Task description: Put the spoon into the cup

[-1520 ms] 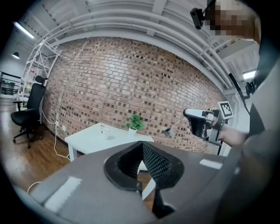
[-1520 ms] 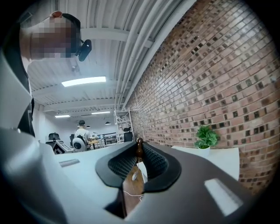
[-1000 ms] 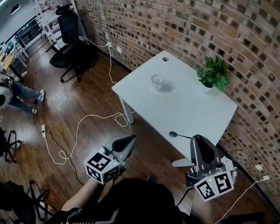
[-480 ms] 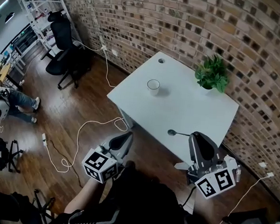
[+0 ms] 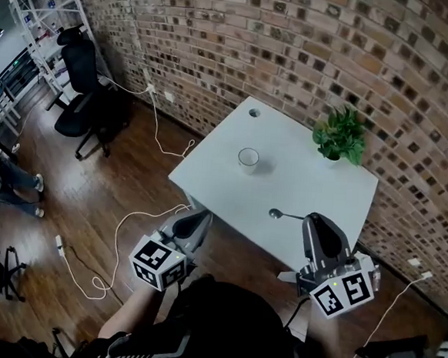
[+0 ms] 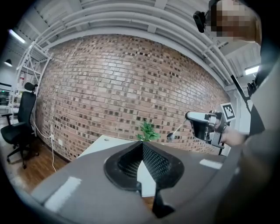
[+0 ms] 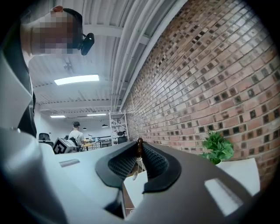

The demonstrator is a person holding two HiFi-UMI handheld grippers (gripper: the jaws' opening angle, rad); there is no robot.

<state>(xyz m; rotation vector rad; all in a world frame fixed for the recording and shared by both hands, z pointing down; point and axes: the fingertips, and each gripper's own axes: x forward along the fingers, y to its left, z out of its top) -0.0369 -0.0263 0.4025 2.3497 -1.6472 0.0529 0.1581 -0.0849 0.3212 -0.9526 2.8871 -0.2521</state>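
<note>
The right tool [image 5: 314, 219] is clamped on the spoon [image 5: 276, 214] — the handle is pinched between its pads, and the bowl juts out above the near part of the white bench [image 5: 301, 180]. The cup [image 5: 248, 159] stands upright further in on the bench, well apart from the spoon. A potted plant [image 5: 339, 135] sits near the brick wall [image 5: 295, 56]. The left tool [image 5: 196, 220] hangs just off the bench's near edge, above the wooden floor [image 5: 108, 181] — its jaws are closed together with nothing between them.
</note>
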